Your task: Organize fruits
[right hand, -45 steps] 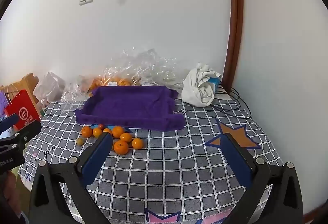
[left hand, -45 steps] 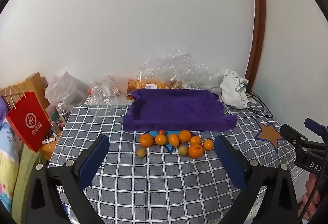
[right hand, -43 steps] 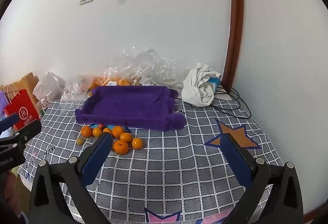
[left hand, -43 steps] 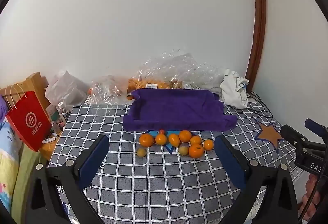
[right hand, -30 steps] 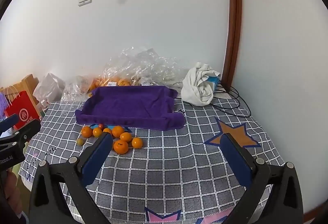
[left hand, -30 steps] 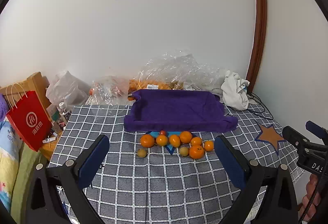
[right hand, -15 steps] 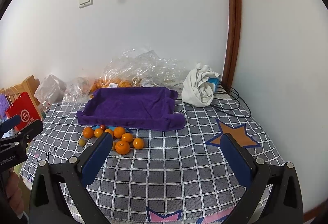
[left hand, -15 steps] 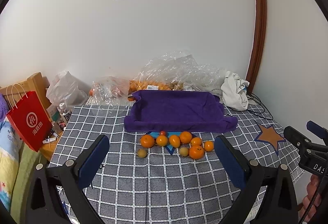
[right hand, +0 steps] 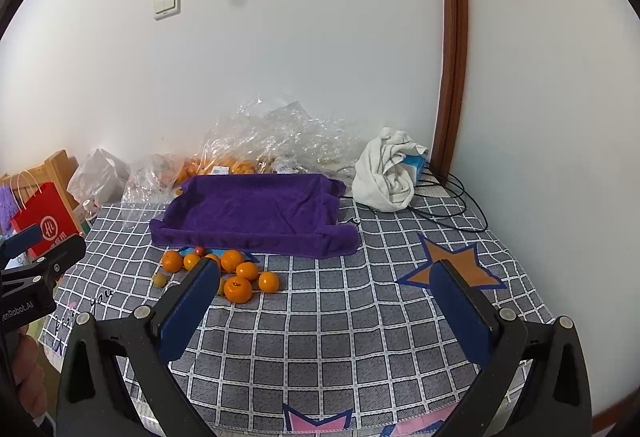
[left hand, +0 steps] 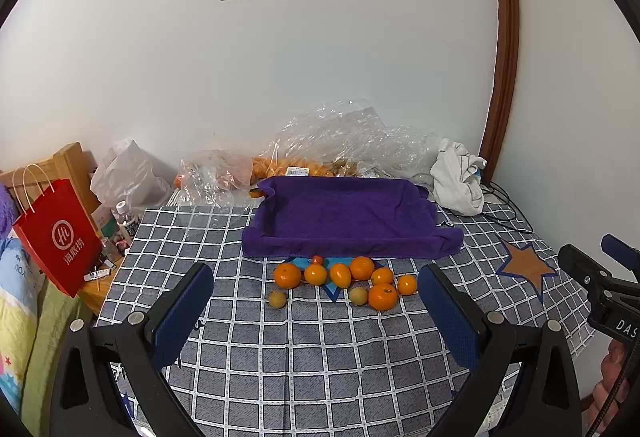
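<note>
Oranges [left hand: 344, 279] sit at six o'clock of the purple tray [left hand: 344, 213], red "海底捞" bag [left hand: 60, 237] at nine; left gripper [left hand: 312, 311] and right gripper [right hand: 324, 303] jaws wide apart, empty.

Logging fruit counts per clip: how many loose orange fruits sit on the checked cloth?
7, clustered before the purple tray: five in a back row, two nearer. Bagged ones behind are uncounted.
</note>
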`<state>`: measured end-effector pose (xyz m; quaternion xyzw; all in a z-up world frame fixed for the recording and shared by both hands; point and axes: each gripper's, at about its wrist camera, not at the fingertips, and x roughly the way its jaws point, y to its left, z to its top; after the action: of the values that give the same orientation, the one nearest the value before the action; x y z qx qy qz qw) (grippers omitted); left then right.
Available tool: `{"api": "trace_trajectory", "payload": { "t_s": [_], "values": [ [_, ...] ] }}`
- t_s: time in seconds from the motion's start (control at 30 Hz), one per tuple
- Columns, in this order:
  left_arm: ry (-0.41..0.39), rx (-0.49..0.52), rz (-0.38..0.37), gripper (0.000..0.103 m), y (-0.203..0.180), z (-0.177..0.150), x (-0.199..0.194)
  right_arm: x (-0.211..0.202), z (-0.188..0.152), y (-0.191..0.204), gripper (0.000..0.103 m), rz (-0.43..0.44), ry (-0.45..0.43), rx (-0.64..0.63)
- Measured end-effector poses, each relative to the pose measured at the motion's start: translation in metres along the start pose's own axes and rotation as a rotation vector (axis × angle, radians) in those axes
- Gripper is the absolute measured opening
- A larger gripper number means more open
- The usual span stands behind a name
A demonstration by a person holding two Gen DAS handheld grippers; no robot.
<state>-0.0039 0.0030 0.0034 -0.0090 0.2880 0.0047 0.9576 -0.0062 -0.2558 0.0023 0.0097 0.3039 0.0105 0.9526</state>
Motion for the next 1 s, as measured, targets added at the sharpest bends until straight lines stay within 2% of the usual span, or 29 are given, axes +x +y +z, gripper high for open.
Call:
{"api": "trace_trajectory", "payload": {
  "t_s": [1.0],
  "values": [
    [-0.005,0.004,-0.001,0.103,-0.0061,0.0003,-0.0010,-0.0089,-0.0002,0.0023,0.103,0.017,-0.023,-0.004]
  ]
}}
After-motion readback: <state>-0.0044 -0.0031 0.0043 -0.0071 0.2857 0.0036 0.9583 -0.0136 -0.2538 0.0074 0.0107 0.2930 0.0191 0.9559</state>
